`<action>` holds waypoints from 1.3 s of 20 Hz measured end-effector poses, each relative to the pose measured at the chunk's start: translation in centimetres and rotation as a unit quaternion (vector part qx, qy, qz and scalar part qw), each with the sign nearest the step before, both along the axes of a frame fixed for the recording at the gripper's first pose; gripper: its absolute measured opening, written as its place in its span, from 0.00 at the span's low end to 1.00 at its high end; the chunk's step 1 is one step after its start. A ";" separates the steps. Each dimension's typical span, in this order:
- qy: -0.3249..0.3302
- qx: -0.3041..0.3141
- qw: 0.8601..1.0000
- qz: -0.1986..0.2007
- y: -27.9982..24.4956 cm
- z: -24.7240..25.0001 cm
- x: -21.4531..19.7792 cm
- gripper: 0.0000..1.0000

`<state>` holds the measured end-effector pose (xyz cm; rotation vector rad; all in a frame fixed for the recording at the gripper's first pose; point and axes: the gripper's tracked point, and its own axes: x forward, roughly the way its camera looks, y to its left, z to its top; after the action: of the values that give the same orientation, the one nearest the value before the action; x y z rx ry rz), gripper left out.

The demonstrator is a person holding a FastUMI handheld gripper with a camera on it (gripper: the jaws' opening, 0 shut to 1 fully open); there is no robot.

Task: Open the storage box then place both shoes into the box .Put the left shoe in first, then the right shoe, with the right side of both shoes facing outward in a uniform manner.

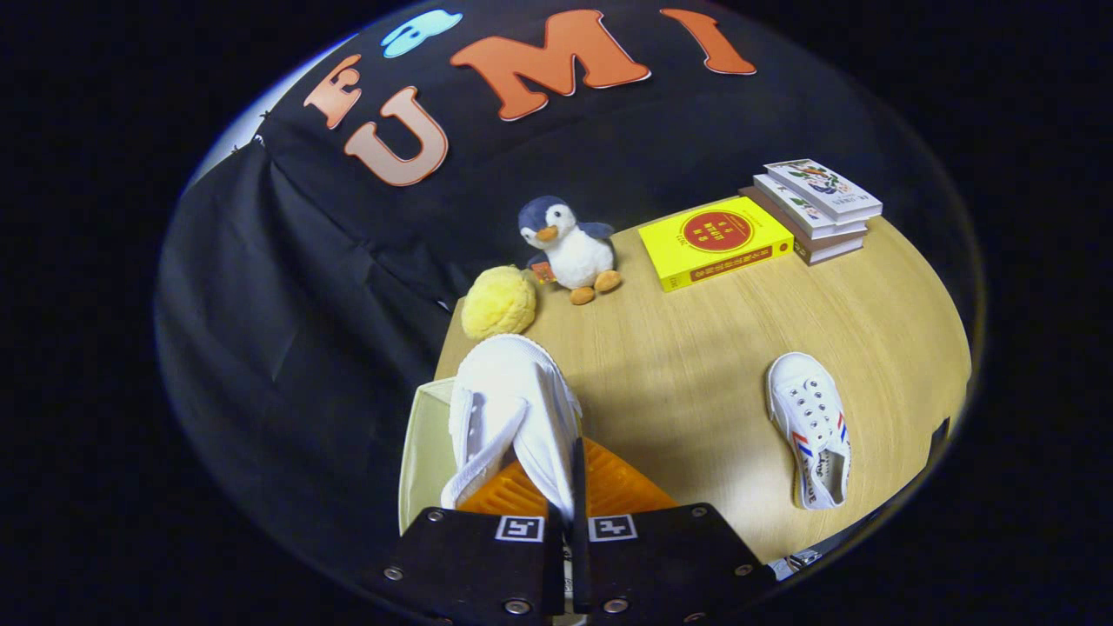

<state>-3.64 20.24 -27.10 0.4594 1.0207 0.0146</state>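
Gripper [565, 522] fingers are pinching the white canvas shoe [513, 409] by its upper, carrying it above the open cream storage box [426, 452]. Lowering it squarely, right side outward, looks wise. Its mate, the striped shoe [813, 430], is lying well apart on the wooden table [696, 348]. Tool is tilting steeply downward from above.

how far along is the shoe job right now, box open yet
Done, it seems: the storage box shows a pale open rim and orange inside just beyond the fingers, so it looks opened. In hand: the gripper is shut on one white shoe, held over the box and not yet set down. Left: the second shoe lies on the wooden table, untouched. Which shoe is the left one I cannot tell.
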 end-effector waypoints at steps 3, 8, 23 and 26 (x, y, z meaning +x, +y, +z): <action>0.017 -0.007 0.999 0.027 3.6 -0.4 0.3 0.04; 0.060 -0.009 0.996 0.059 9.4 -2.6 0.4 0.04; 0.216 -0.084 0.972 0.035 14.2 -13.2 0.1 0.04; 0.235 -0.085 0.968 0.039 14.7 -15.1 -0.2 0.04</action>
<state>-3.81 34.92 -42.19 0.2670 1.4926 -0.1153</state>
